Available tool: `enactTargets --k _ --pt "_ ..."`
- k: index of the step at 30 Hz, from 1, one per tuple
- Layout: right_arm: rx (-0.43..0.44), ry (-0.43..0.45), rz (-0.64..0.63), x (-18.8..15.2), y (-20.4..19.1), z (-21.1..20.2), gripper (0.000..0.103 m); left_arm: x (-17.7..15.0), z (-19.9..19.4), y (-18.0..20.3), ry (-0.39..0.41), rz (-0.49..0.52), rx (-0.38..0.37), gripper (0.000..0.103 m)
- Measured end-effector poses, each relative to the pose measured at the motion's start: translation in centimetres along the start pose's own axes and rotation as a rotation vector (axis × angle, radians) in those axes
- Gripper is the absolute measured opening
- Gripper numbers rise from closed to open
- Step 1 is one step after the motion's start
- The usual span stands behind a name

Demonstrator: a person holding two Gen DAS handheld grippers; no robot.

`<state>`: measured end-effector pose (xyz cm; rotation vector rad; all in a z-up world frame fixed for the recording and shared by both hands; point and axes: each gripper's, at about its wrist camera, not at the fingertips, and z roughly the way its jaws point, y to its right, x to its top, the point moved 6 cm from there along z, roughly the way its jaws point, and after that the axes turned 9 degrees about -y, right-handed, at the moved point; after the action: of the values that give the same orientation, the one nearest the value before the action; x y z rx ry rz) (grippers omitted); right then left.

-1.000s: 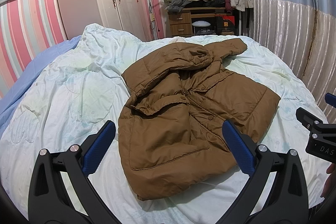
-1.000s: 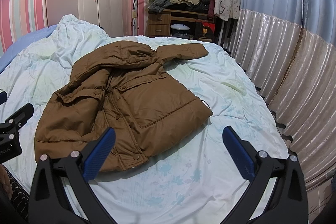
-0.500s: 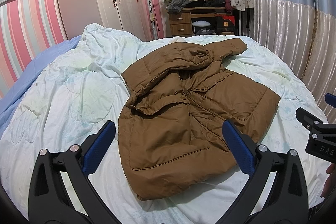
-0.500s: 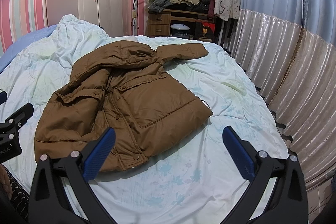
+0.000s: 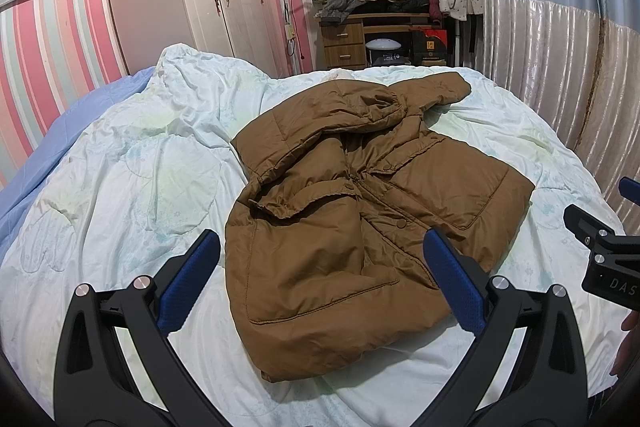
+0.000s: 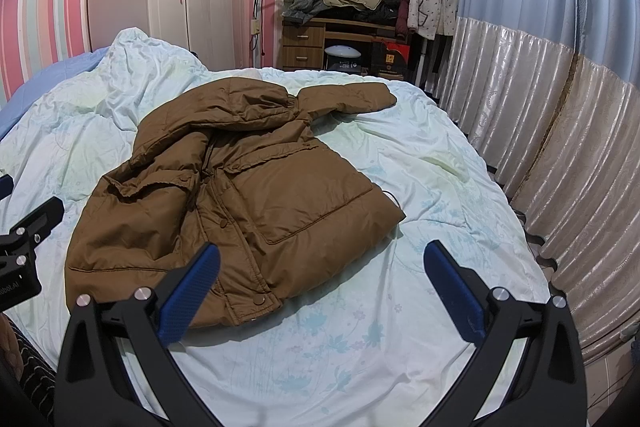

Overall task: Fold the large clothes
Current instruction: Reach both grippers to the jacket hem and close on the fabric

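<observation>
Both tools hang above the bed (image 5: 120,155) and nothing is gripped yet, so this looks like the very start of the fold. The brown puffer jacket (image 5: 360,211) lies front-up in the middle of the pale quilt, rumpled, hem toward the person, one sleeve (image 5: 436,91) flung out toward 1 o'clock in the left view. The left hand-held gripper (image 5: 320,279) is spread wide, blue pads apart, hovering over the jacket's near hem at 6 o'clock. The right hand-held gripper (image 6: 320,287) is just as wide open, poised over the hem's right corner and the bare quilt beside it. The other sleeve appears bunched under the collar; hard to tell. Next move, by the look of it: drop down, pinch a hem corner or that loose sleeve, and bring it across the body.
</observation>
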<state>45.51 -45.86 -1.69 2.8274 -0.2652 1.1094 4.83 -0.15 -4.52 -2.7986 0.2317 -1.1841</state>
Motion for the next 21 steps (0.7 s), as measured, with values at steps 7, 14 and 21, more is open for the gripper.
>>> enactTargets --k 7,14,21 --pt "0.0 -0.012 -0.002 0.1 1.7 0.0 0.102 0.0 0.8 -0.5 -0.026 -0.022 0.003 0.1" --pt "-0.018 -0.006 -0.016 0.0 2.3 0.1 0.102 -0.1 3.0 -1.4 -0.112 -0.066 0.022 0.1" --pt "-0.05 0.081 -0.085 0.8 0.7 -0.5 0.102 -0.6 5.8 -4.2 -0.243 -0.192 -0.034 0.1"
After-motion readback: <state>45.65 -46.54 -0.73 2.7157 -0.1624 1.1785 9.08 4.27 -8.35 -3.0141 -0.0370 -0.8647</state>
